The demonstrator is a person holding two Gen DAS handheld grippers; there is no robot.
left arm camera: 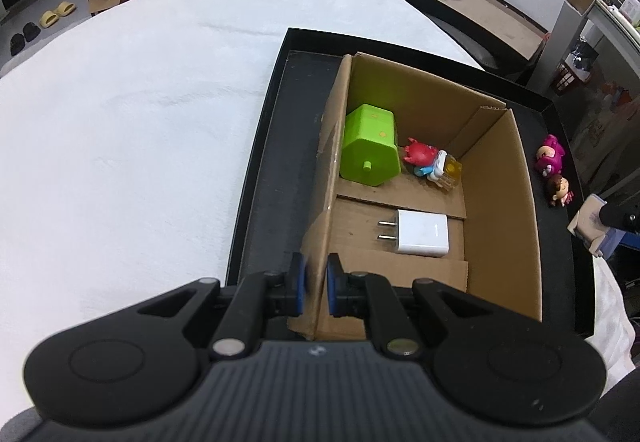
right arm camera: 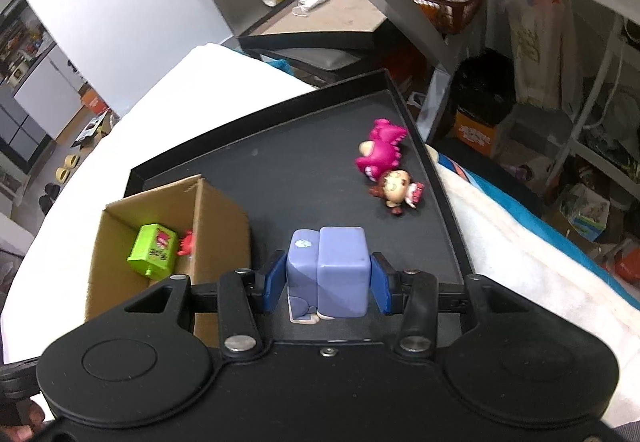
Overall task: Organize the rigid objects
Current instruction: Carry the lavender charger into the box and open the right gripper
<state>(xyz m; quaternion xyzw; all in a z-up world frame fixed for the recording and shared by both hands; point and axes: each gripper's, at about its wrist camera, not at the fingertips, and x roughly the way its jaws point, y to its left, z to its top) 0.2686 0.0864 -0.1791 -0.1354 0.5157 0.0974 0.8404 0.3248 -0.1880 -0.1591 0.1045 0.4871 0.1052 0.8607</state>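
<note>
The left gripper (left arm camera: 315,284) was matte black, with two slim linkage arms pinned by round silver rivets, a ribbed dark grey body behind them carrying one small screw at its middle, and a broad round black disc at each side. Its fingers (left arm camera: 297,284) ended in blue pads set in black holders. The right gripper (right arm camera: 327,284) had the same black frame, silver rivets, centre screw and blue-padded fingers (right arm camera: 273,282).

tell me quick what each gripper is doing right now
left gripper: shut on the wall of the cardboard box.
right gripper: shut on the purple block figure.
</note>
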